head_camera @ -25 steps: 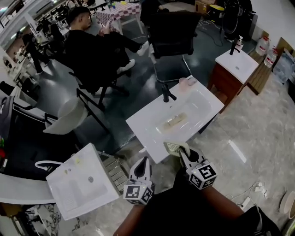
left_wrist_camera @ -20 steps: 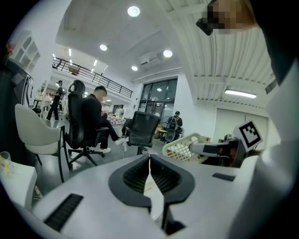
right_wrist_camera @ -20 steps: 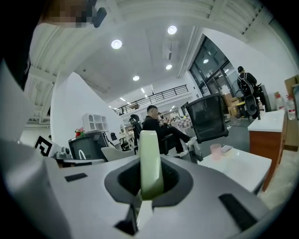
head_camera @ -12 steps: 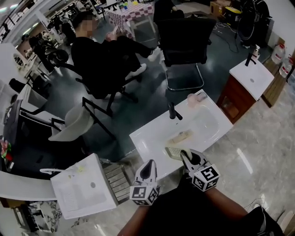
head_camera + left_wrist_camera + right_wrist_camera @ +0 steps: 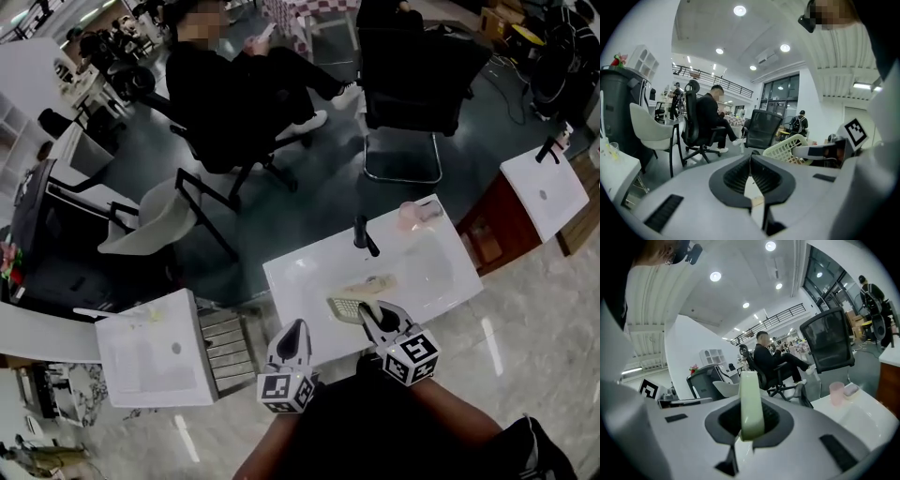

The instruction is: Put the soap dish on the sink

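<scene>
Right tongs (image 5: 368, 317) clamp the pale-green soap dish (image 5: 345, 307) by its rim, over the white sink's (image 5: 291, 281) near edge, likely for set-down; left tongs (image 5: 292, 339) closed, empty, beside the sink.

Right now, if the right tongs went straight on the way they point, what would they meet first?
Probably the flat top of the white sink, left of the black faucet. The right tongs, shut on the soap dish, sit low over its near edge and point across it. Depth is unclear.
</scene>
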